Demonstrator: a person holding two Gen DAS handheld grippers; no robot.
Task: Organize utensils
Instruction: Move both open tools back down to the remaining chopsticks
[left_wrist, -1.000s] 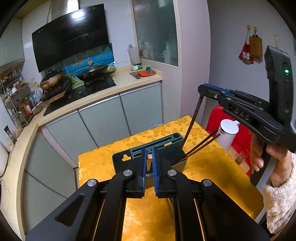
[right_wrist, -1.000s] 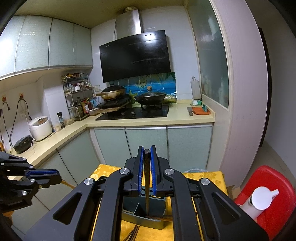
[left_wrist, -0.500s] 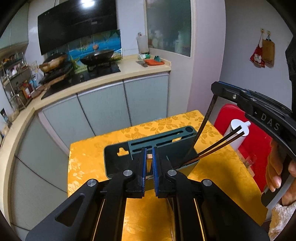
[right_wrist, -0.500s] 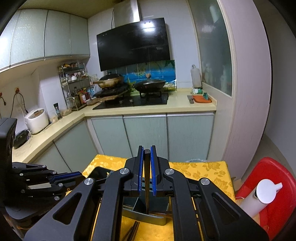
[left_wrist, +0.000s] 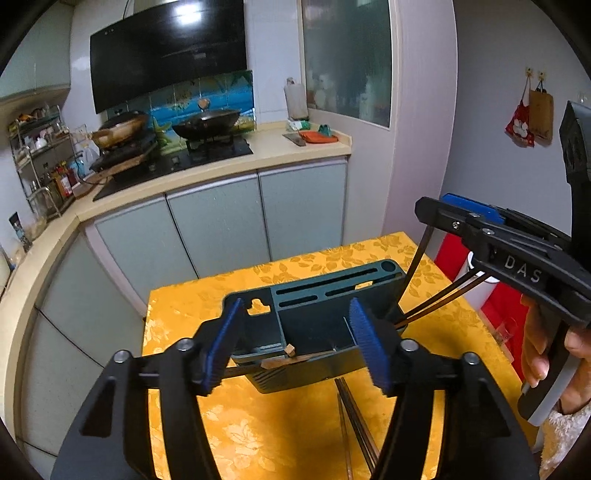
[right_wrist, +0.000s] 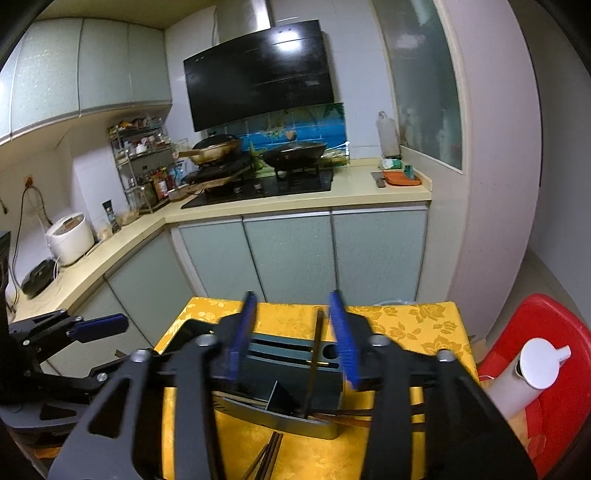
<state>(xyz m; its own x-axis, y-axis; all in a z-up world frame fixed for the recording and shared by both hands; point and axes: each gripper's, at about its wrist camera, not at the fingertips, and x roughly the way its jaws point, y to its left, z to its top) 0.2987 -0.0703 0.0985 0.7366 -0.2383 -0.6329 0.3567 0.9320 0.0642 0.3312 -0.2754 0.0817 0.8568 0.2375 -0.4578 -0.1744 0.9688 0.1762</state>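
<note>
Down at the bottom centre of the left wrist view, the left gripper (left_wrist: 295, 343) has just been spreading its jaws; the blue pads stand apart either side of the dark green utensil holder (left_wrist: 317, 325), pressing on nothing. A wooden-handled utensil (left_wrist: 284, 360) lies across the holder's near compartment, its dark end touching the left pad or just clear of it — hard to say which.

Over in the right wrist view, lower middle, the right gripper (right_wrist: 293, 332) has just been opening too. A dark chopstick (right_wrist: 316, 365) stands nearly upright between its pads, close to the right one, its lower end down in the holder. It looks released, not pinched.

More chopsticks (left_wrist: 354, 417) lie loose on the yellow tablecloth (left_wrist: 258, 424), just in front of the holder, toward the bottom of the frame.

So this reads as a release step. To do it well: lift both grippers straight up and back, keeping the pads off the upright stick so it doesn't tip out. The wooden utensil lying crosswise probably needs nudging fully inside. Next pickup, I'd judge, is that loose pair on the cloth — grab mid-length, both together.
</note>
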